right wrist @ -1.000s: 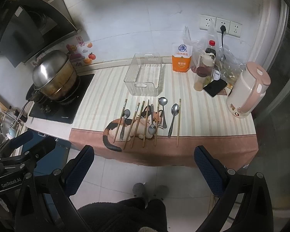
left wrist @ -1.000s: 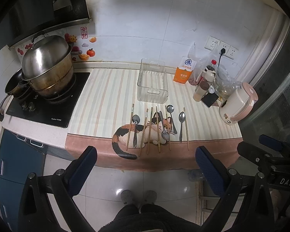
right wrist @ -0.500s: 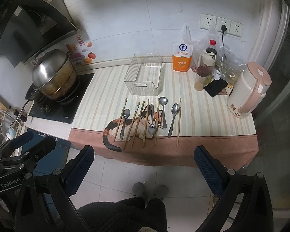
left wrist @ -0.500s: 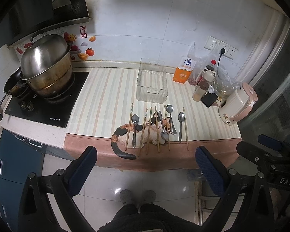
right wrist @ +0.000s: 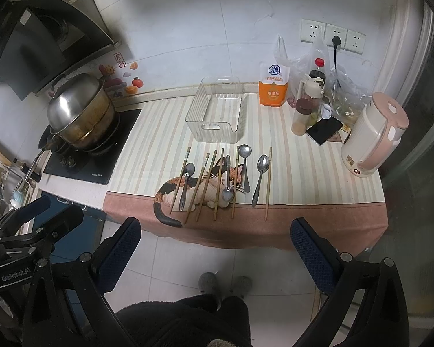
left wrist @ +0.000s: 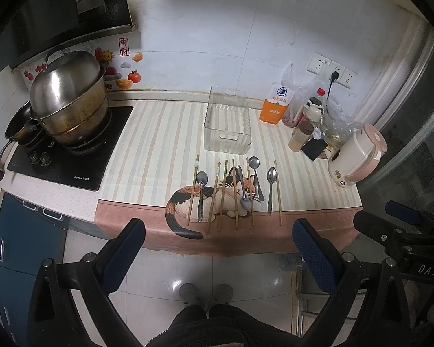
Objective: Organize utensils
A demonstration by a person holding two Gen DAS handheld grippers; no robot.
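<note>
I hold both tools back over the white floor tiles, short of the counter's edge. My left gripper has its blue-padded fingers spread wide with nothing between them, and my right gripper stands the same way — wide apart and empty.

The landmark is the clear plastic rectangular bin sitting on the striped cream mat with a calico cat print. Just in front of the bin, on its near side, the utensils lie in a loose row across the cat picture: brown wooden chopsticks and silver metal spoons, mostly pointing toward the bin, none inside it. One small spoon lies with its bowl toward me, crossing close beside a chopstick.

To the right of the bin stands an orange-and-white salt packet — beyond it a pink-and-cream electric kettle. To the bin's left, a stacked steel pot sits on a black cooktop.
</note>
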